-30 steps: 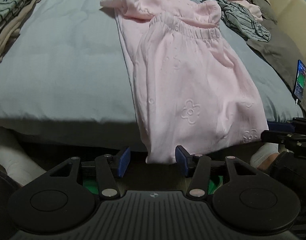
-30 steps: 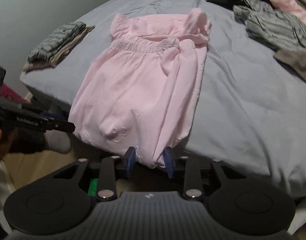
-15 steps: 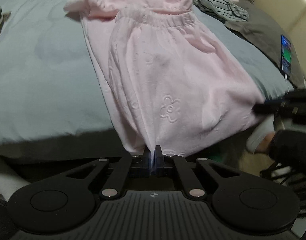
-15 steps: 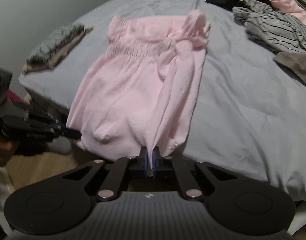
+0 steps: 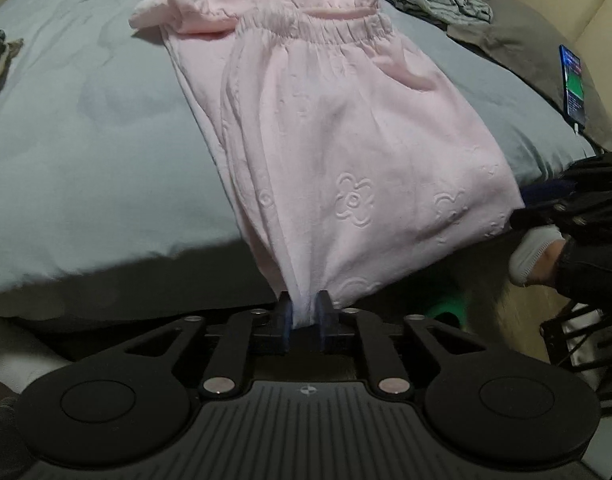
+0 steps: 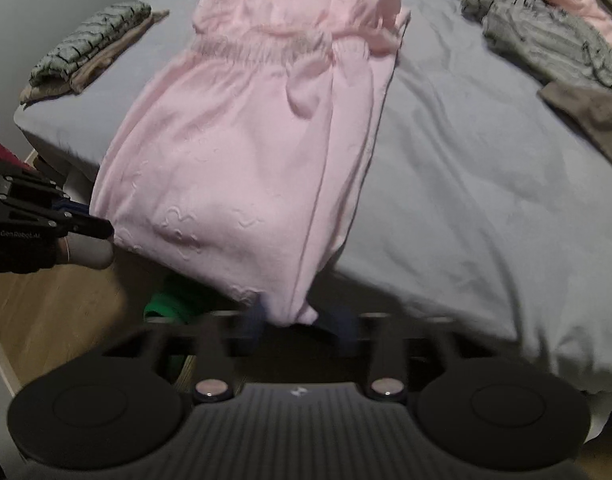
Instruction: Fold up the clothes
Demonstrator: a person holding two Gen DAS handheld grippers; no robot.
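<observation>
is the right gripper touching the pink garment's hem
Cannot tell. In the right wrist view the right gripper, jaws just opening, has the pink garment hem hanging between blurred pads.

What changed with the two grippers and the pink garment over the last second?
Both grippers closed on the hem of the pink garment at the bed edge, then their jaws reopened. The left gripper has opened only slightly, with bunched hem between its pads. The right gripper stands wider, its corner hanging loose between the fingers. The folded pile and the unfolded clothes stayed put.

Pink garment (image 5: 337,140) (embossed flowers); grey-blue bedsheet (image 5: 86,120); grey striped clothes (image 6: 545,36).
</observation>
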